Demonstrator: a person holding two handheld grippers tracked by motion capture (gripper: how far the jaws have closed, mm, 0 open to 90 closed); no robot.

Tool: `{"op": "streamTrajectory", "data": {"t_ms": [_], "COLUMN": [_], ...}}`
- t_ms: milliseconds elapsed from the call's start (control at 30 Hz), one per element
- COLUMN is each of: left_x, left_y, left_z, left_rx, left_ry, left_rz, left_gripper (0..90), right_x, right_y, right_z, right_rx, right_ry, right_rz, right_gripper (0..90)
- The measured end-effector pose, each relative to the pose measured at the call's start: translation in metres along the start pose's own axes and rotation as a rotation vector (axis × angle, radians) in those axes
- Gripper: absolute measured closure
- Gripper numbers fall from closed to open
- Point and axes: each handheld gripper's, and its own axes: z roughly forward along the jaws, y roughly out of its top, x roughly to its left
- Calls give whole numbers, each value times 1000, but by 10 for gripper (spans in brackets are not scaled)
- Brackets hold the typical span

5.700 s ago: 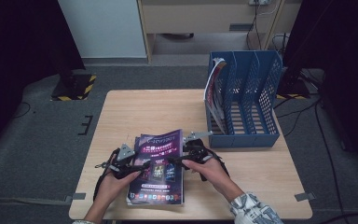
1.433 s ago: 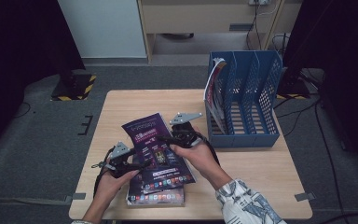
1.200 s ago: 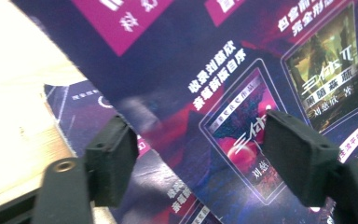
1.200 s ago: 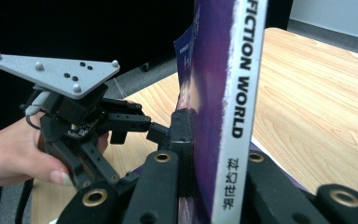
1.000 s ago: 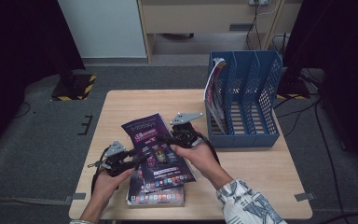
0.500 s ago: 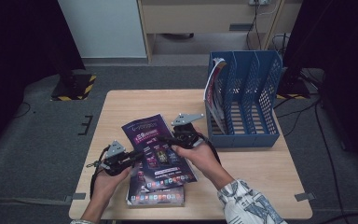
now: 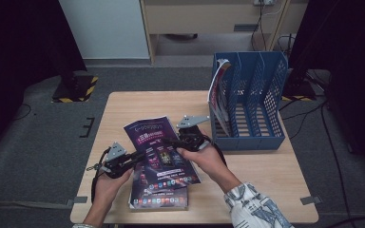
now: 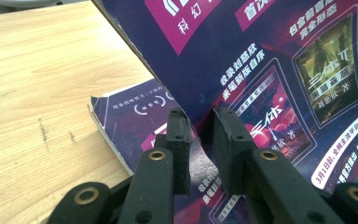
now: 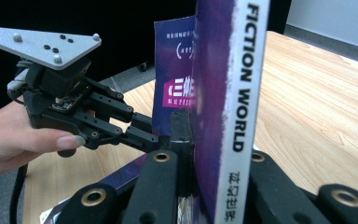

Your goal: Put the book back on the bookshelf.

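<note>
High view: both grippers' fingers closed on raised magazine [image 7: 159, 149], left [image 7: 135, 157], right [image 7: 171, 142].

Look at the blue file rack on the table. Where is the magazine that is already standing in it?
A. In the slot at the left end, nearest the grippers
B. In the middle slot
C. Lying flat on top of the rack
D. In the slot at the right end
A: in the high view the standing magazine leans in the blue file rack at its left end, on the side towards the grippers.
</note>
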Motion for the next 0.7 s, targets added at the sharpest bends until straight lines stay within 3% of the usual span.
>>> {"op": "streamTrajectory", "data": {"t_ms": [700], "left_x": [-4], "left_y": [3], "left_z": [-3], "left_rx": [-17], "left_ry": [7], "left_rz": [39], "left_gripper": [778], "right_x": [0], "right_y": [-3], "right_z": [3], "right_rx": [42], "right_ry": [2], "right_rz": [-28], "right_gripper": [767]}}
